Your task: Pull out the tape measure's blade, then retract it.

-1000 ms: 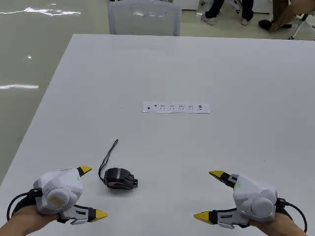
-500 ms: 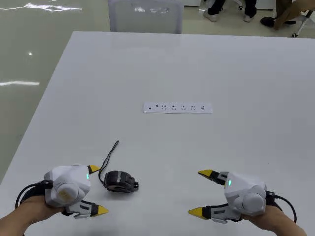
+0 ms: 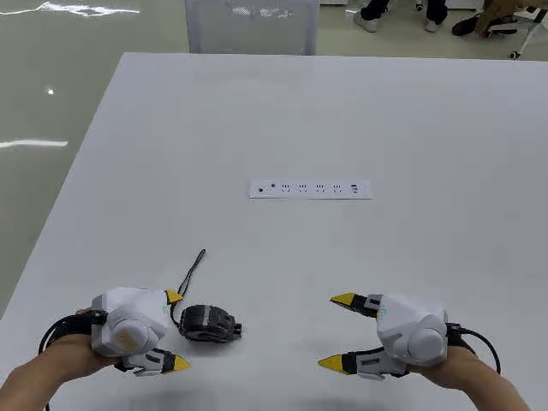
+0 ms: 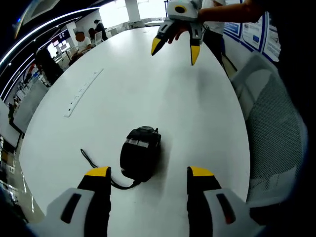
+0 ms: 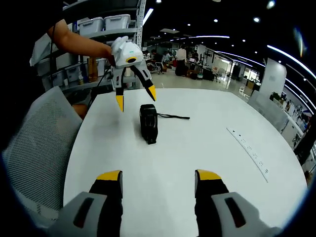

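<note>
The small black tape measure (image 3: 208,321) lies on the white worktop (image 3: 342,111) with its blade in and its thin black cord (image 3: 193,270) trailing away. It looks rigid, compact and fairly light, and its smooth case is probably best pinched across the flat sides. The left gripper (image 3: 177,330) stands wide just behind it. The right gripper (image 3: 336,332), also wide, is well apart. Both grippers are nearer the case than a second ago.

Bright, even overhead light, glare streaks on the floor (image 3: 68,10), soft shadows, fisheye-bent edges in gripper views.
</note>
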The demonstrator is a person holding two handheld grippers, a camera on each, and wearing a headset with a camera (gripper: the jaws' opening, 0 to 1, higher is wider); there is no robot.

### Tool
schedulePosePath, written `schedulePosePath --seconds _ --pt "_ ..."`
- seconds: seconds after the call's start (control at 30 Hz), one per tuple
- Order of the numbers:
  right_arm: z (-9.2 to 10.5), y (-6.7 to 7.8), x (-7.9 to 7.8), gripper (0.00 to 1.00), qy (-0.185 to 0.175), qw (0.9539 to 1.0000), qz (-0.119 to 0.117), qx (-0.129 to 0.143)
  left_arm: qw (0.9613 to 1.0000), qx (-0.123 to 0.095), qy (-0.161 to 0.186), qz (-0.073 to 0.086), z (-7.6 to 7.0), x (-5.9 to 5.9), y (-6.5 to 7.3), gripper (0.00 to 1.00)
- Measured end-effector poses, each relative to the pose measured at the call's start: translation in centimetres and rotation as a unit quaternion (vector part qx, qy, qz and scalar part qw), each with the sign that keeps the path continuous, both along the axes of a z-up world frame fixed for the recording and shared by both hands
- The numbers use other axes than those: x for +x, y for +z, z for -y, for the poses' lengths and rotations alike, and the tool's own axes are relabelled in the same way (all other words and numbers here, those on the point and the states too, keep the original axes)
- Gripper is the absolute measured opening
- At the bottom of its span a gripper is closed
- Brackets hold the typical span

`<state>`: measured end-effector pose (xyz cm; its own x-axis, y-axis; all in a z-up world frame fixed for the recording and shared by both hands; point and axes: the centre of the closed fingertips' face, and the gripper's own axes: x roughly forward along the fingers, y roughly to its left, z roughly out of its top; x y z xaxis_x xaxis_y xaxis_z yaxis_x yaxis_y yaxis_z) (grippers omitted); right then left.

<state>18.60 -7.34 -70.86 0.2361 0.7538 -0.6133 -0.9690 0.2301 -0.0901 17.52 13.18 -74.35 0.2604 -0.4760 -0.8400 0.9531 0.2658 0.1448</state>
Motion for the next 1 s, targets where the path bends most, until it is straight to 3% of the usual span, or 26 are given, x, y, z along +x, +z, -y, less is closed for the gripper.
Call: schedulePosePath --seconds 0.37,1.0 --pt "-2.3 -1.1 0.5 0.56 0.027 0.9996 -0.006 -0.004 0.9992 0.023 -0.032 -0.009 0.0 0.7 -1.8 0.5" --pt "-6.6 -2.2 1.4 0.49 0.064 0.9978 -0.009 0.012 0.9971 0.036 -0.064 -0.02 0.5 1.9 -3.9 0.39"
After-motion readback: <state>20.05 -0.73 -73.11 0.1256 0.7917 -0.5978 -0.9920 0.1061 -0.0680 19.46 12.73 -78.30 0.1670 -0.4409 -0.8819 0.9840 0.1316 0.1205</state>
